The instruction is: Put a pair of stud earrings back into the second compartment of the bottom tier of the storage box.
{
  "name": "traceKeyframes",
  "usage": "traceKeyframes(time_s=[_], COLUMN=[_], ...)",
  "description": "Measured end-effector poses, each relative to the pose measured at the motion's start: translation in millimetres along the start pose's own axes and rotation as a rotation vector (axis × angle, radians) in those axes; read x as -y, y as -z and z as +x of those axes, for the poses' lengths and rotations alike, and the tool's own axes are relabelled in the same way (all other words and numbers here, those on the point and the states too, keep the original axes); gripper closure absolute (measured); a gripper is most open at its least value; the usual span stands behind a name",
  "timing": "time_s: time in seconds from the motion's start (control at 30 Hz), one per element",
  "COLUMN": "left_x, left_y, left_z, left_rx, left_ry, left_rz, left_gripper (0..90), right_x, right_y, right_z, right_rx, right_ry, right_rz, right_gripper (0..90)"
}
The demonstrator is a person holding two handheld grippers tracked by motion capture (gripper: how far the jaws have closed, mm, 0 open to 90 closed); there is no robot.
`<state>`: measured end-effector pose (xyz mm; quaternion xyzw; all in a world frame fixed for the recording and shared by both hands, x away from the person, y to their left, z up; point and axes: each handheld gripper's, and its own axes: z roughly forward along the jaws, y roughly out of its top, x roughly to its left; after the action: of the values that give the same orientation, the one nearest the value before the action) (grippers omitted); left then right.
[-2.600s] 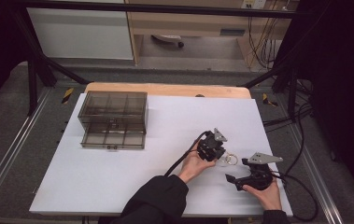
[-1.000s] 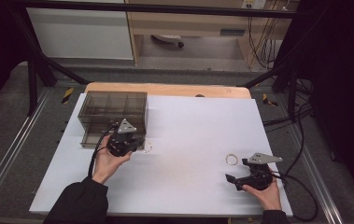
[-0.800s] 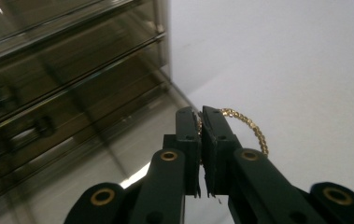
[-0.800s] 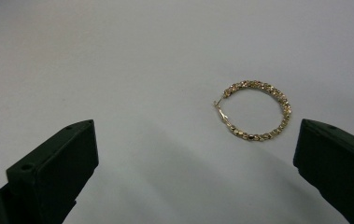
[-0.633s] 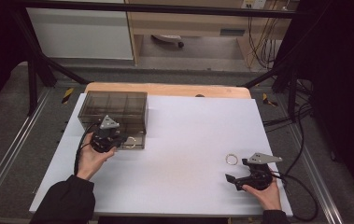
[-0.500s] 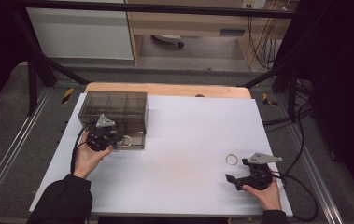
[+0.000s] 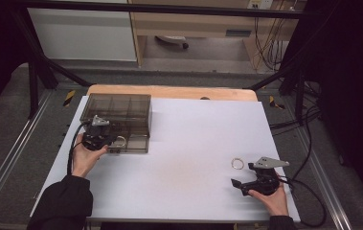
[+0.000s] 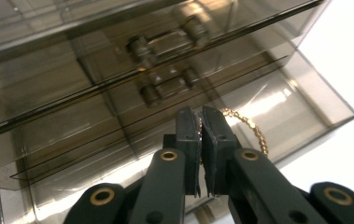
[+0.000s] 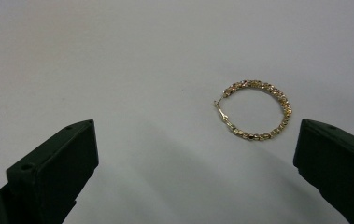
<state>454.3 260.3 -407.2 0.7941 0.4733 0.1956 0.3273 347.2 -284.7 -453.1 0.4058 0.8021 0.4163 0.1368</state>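
I'm pinching a gold beaded hoop earring (image 8: 249,128) in my left gripper (image 8: 201,122), holding it over the open drawer of the smoky clear plastic organizer box (image 7: 121,115). My right gripper (image 9: 198,154) is sitting with its fingers spread wide, and a second gold hoop earring (image 9: 255,109) is lying on the white counter (image 7: 188,143) between them.

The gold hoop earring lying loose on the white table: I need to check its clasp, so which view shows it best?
The right gripper view: the gold hoop earring lies close between open jaws, beads and clasp hook clear. In the high view it is a tiny ring near the right gripper.
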Motion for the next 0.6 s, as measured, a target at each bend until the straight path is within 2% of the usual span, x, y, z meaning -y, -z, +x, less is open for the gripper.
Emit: traceKeyframes(time_s=[0.23,0.37,0.6], left_x=[1.8,3.3,3.6], left_y=[-9.9,-15.9,-16.4], left_z=[4.0,2.6,2.2], left_rx=[-0.019,-0.021,-0.021], left_ry=[0.019,0.012,0.013], left_rz=[0.015,0.037,0.048], left_gripper=[85.7,85.6,84.4], right_x=[0.0,0.1,0.1], right_y=[-0.1,0.0,0.1], right_z=[0.2,0.0,0.0], right_rx=[0.0,0.001,0.001], right_ry=[-0.003,0.001,0.0], right_rz=[0.0,0.001,-0.002], right_gripper=[0.6,0.6,0.6])
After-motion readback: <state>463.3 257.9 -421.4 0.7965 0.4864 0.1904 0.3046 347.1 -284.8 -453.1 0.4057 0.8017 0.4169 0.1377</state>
